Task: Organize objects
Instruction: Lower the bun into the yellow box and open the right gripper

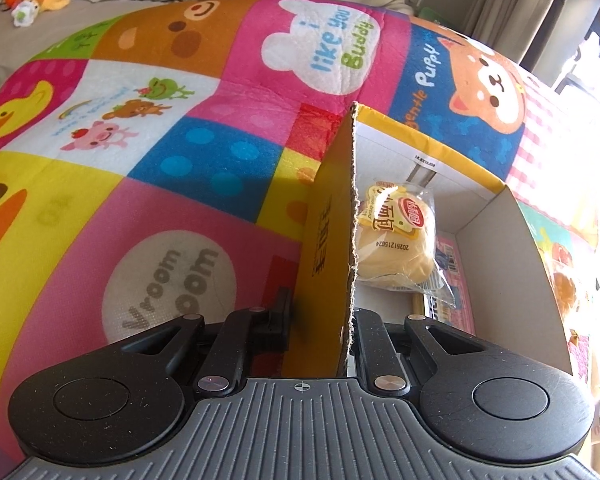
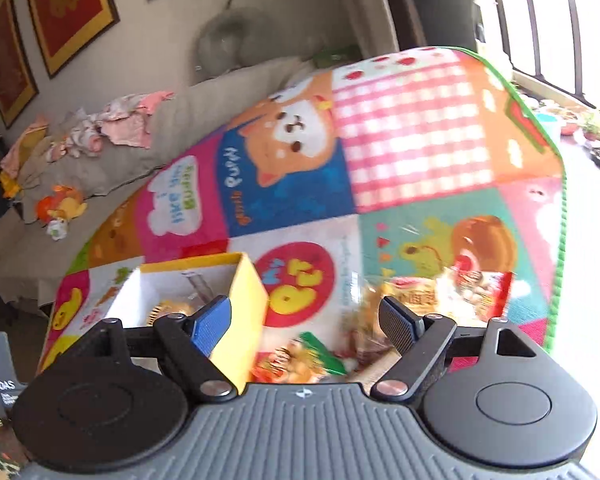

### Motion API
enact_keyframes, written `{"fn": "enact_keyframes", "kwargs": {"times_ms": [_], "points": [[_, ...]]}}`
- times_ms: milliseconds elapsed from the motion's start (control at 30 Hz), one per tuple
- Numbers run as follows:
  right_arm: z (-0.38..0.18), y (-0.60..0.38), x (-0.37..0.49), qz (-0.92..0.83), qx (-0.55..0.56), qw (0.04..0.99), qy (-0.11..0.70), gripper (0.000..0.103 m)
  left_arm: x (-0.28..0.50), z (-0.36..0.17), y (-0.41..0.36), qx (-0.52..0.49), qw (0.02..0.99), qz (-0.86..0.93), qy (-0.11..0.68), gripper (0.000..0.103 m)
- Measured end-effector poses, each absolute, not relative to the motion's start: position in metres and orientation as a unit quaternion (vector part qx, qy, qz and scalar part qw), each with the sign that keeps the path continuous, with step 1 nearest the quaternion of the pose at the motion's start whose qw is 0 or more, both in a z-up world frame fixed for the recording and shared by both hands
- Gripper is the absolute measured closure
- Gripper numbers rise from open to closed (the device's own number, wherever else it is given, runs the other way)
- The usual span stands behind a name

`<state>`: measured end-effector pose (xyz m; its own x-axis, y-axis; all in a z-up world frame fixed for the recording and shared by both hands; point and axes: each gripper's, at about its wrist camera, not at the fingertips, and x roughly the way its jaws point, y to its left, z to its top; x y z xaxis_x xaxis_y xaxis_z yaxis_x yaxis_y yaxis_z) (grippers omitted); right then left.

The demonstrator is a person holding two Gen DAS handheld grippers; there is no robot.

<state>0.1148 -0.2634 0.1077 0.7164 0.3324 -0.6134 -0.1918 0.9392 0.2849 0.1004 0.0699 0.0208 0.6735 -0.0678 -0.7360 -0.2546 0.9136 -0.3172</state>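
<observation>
A yellow cardboard box (image 1: 428, 148) with a white inside stands open on the colourful play mat (image 1: 228, 156). My left gripper (image 1: 324, 320) is shut on the box's left wall (image 1: 332, 220), one finger outside it and one inside. A clear packet with a yellow bun (image 1: 396, 240) lies in the box. In the right wrist view the box (image 2: 248, 292) sits at lower left. My right gripper (image 2: 304, 312) hangs open, nothing between its fingers, above several snack packets on the mat: a red-and-clear one (image 2: 472, 284) and a green-edged one (image 2: 300, 360). These are blurred.
A grey sofa runs along the far side of the mat, with an orange plush toy (image 2: 60, 208) and a heap of pink clothes (image 2: 120, 124) on it. Framed pictures (image 2: 68, 8) hang on the wall. The mat's green edge (image 2: 556, 272) borders a bright floor.
</observation>
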Motion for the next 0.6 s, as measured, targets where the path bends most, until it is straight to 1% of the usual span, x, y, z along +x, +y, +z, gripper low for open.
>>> {"fn": "enact_keyframes", "kwargs": {"times_ms": [133, 300, 467, 600], "points": [[0.084, -0.286, 0.104, 0.102, 0.084, 0.921, 0.367, 0.021, 0.1, 0.021, 0.07, -0.201, 0.892, 0.051, 0.402, 0.088], [0.057, -0.291, 0.097, 0.088, 0.073, 0.912, 0.394, 0.021, 0.1, 0.021, 0.069, -0.2, 0.892, 0.051, 0.402, 0.088], [0.046, -0.288, 0.099, 0.088, 0.086, 0.907, 0.403, 0.021, 0.1, 0.021, 0.07, -0.2, 0.892, 0.049, 0.402, 0.088], [0.046, -0.28, 0.104, 0.086, 0.069, 0.911, 0.396, 0.021, 0.1, 0.021, 0.07, -0.2, 0.892, 0.049, 0.402, 0.088]]}}
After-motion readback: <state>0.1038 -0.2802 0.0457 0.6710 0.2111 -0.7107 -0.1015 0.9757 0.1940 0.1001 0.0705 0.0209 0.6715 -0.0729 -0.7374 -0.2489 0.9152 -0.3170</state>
